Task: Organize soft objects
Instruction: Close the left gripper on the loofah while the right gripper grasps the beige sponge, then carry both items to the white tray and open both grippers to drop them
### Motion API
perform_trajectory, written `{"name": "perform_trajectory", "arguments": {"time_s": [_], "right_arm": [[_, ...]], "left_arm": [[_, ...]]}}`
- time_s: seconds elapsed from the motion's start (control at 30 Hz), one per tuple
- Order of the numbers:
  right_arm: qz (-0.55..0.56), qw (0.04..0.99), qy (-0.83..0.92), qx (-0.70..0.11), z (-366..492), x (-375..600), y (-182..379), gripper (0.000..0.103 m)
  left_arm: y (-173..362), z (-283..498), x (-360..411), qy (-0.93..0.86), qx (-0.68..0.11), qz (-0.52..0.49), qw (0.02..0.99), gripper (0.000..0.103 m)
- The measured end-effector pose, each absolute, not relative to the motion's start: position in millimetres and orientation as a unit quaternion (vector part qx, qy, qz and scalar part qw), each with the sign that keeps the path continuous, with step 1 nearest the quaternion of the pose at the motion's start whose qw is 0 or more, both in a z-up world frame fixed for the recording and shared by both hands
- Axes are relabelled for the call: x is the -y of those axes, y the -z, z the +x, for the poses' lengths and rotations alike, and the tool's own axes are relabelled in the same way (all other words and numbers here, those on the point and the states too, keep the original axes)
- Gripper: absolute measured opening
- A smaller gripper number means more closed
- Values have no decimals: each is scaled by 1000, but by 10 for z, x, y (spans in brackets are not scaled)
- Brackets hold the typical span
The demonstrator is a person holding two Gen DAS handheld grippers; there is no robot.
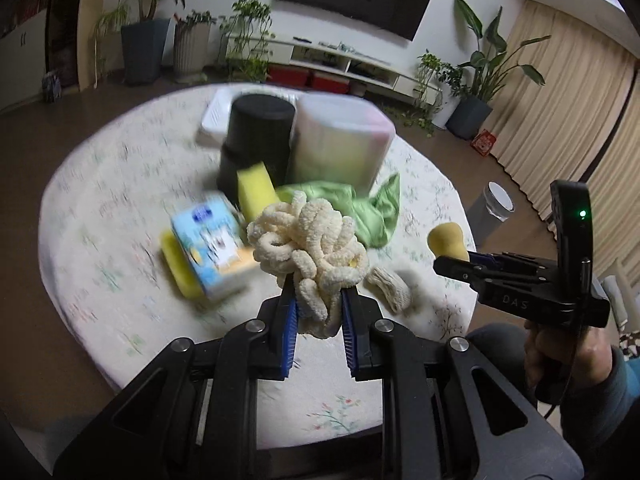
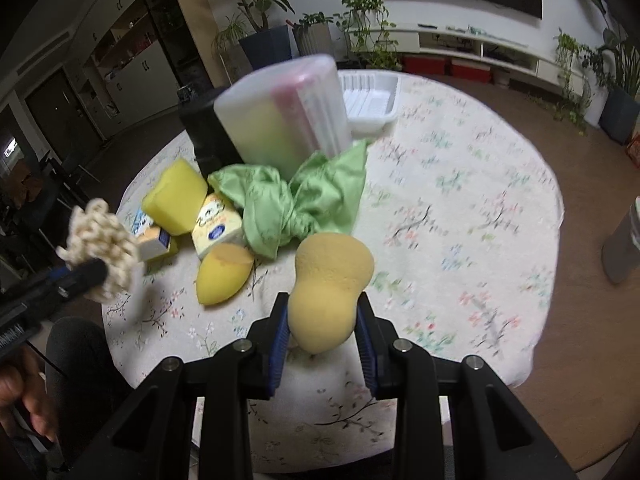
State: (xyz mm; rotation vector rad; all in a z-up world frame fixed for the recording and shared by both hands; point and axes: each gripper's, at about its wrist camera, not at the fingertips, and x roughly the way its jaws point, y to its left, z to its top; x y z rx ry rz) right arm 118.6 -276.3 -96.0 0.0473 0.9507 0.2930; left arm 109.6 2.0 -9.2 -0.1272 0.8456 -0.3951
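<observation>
Left gripper [image 1: 318, 300]: jaws drawn close, blue pads pinching the lower end of a cream chenille bundle [image 1: 308, 240]. The looped mass bulges above the pads at frame centre, clear of the surface; no distinct long axis. In the right wrist view the same bundle [image 2: 102, 248] sits at left edge, with the gripper's black finger across it.

Right gripper [image 2: 322, 320]: jaws narrowed onto a tan peanut-shaped sponge [image 2: 330, 284], pads pressing its lower lobe. Long axis runs up the frame, slightly tilted right; upper lobe points away from the camera. In the left wrist view that gripper [image 1: 460, 262] enters from right with the sponge [image 1: 446, 240] at its tip. Letters "DAS" legible on its body; a green light glows on the upright black part above it.

Around them, on the round surface [image 2: 460, 200] with floral cloth:
- yellow egg-shaped sponge [image 2: 224, 278], left of the held sponge, pointed end lower left.
- crumpled green cloth [image 2: 288, 208], centre.
- yellow block sponge [image 2: 176, 204] and carton packs [image 2: 218, 226] with blue oval logos, text too blurred to read.
- small knitted cream piece [image 1: 390, 286], right of the left gripper.
- translucent lidded container [image 2: 288, 120] and black cylinder [image 2: 208, 136], upper centre; white tray [image 2: 372, 96] behind.

A hand [image 1: 560, 352] grips the right tool at lower right.
</observation>
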Motion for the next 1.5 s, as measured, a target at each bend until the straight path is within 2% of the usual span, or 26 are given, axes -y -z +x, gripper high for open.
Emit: {"name": "perform_trajectory", "arguments": {"time_s": [0.37,0.57,0.87,1.1,1.5], "right_arm": [[1,884,-129,-449,1616,2955,669,34],[-4,886,-122,-448,2081,3089,561,34],[-25,882,-149,-446,3321,3197,425,34],[-74,853,-194,-478,4147,2985,548,34],[-148,800,-247,-526,4788,2502,1076,34]], "left_arm": [[-160,1658,-734,152,-384,-52,909,17],[-207,2295,-926,152,-376,-24,914,18],[-218,3509,-599,206,-373,79,901,18],[22,4321,-294,222,-430,127,866,18],[555,4747,112,253,-478,165,825,18]]}}
